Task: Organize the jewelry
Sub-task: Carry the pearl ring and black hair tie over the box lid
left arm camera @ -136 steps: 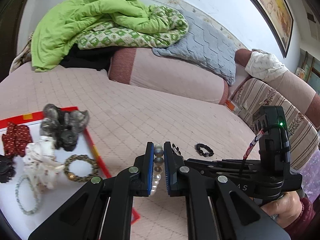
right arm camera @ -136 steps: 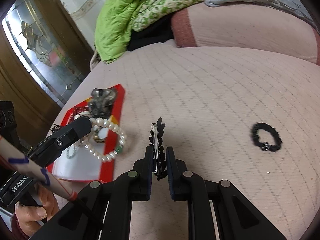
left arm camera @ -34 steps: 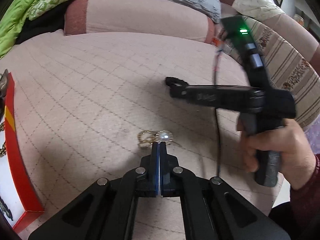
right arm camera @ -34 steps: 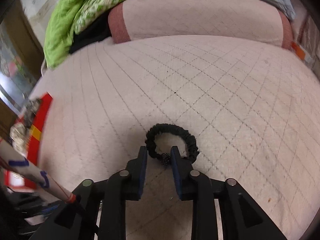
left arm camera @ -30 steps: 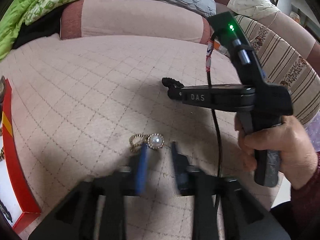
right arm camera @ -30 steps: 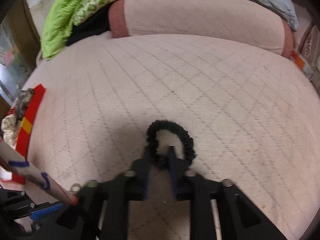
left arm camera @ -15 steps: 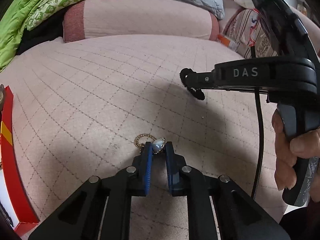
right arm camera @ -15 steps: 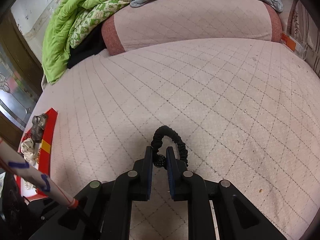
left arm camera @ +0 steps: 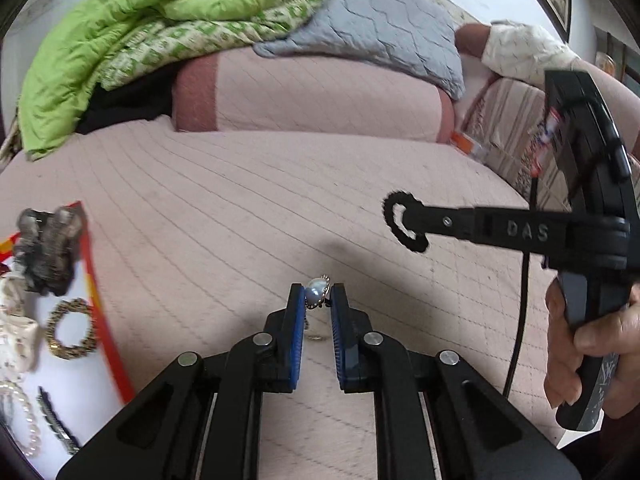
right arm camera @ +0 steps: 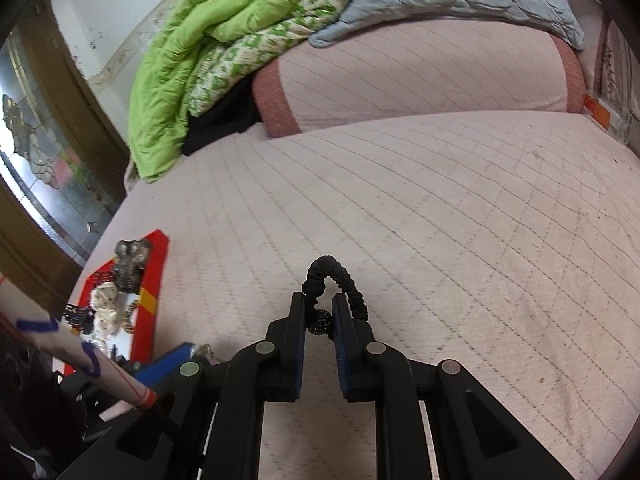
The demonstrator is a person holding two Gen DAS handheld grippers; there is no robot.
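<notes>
Item 1. Left claw (left arm camera: 316,300), clenched on a pearl brooch (left arm camera: 317,297): a round, glossy grey-white pearl in a thin beaded metal rim, with a fine gilt chain or loop hanging below between the blue ribbed pads. The pads bear on its two sides and it sits clear of the bed (left arm camera: 240,208), evidently lifted for carrying to the tray. The jaws have just been closing on it.

Item 2. Right claw (right arm camera: 319,314), clenched on a black hair tie (right arm camera: 340,280): a gathered, ruched fabric-covered elastic ring with one faceted dark bead. The bead is pinched between the pads; the loop stands up and droops toward 1 o'clock of the claw tips. In the left wrist view the same tie (left arm camera: 404,220) shows as a crinkled ring at the claw's end, held above the bed.

Item 3. Red-rimmed tray (left arm camera: 104,312), white floor, flat and shallow, at 9 o'clock of the left claw. It serves as the collecting place. Contents:
- a grey, fuzzy scrunchie (left arm camera: 48,248), at the far corner;
- a cream patterned scrunchie (left arm camera: 16,332);
- a gold beaded bracelet (left arm camera: 70,334), a small closed ring;
- a white pearl strand (left arm camera: 20,416);
- a dark toothed hair clip (left arm camera: 56,420), probably metal; the edge of the view is too distorted to be sure.

Item 4. Bed, pale pink quilted cover with a stitched diamond grid, soft and slightly dimpled. At 12 o'clock a pink bolster (left arm camera: 320,96) carries a green quilt (left arm camera: 120,40) and a grey quilted pillow (left arm camera: 380,28).

Status: both loose pieces are in hand; delivery to the tray is not yet done.
</notes>
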